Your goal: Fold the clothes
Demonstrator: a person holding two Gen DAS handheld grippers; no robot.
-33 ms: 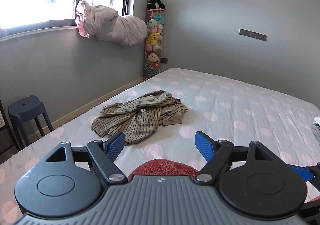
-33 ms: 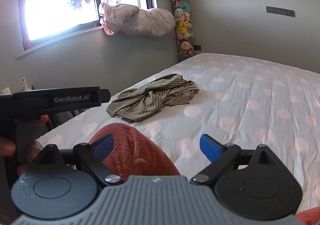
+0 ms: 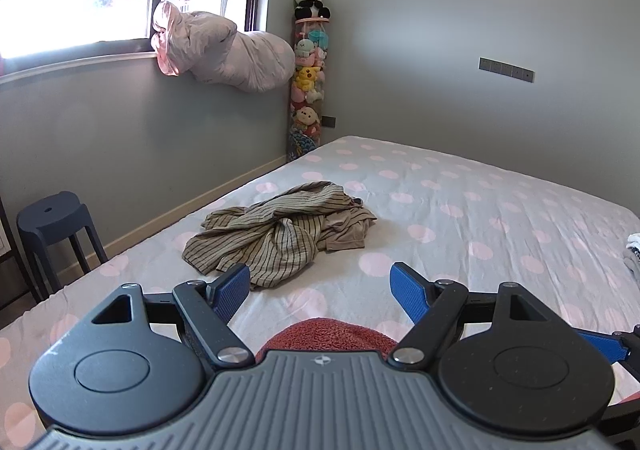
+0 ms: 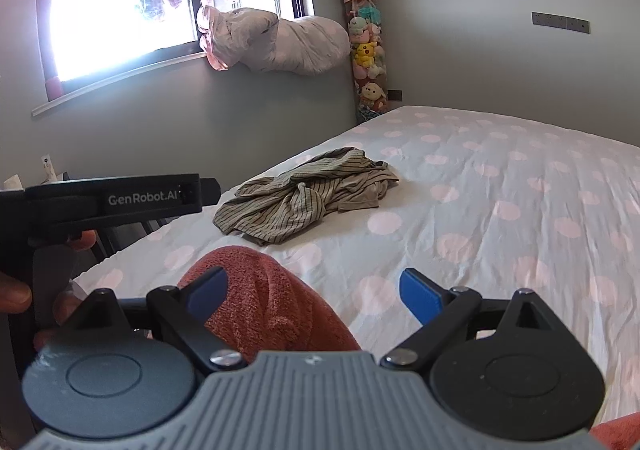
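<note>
A: Left gripper (image 3: 320, 288), as seen from its own camera: the two blue fingers (image 3: 234, 286) stand wide apart with nothing between the pads. It hangs above the near edge of the bed (image 3: 480, 210), tilted downward.

B: And the right gripper (image 4: 312, 290)?

A: Likewise spread wide, holding nothing. A rust-red terry cloth (image 4: 264, 298) lies below and behind its left finger; whether it touches the pad cannot be told. The same cloth shows as a low mound (image 3: 328, 334) just under the left gripper.

B: Location of the garment to be folded?

A: The striped shirt (image 3: 280, 234), beige with dark pinstripes, lies crumpled in a heap on the polka-dot sheet, ahead of both grippers and apart from them, nearer the window side of the bed. In the right wrist view it appears at (image 4: 304, 194).

B: Other labelled items?

A: A hand (image 4: 16, 294) on the handle of the left gripper, at the left edge of the right wrist view. A dark stool (image 3: 52, 226) stands on the floor beside the bed. A rolled quilt (image 3: 224, 46) rests on the windowsill, and a tall column of plush toys (image 3: 308, 78), topped by a panda, fills the corner.
</note>
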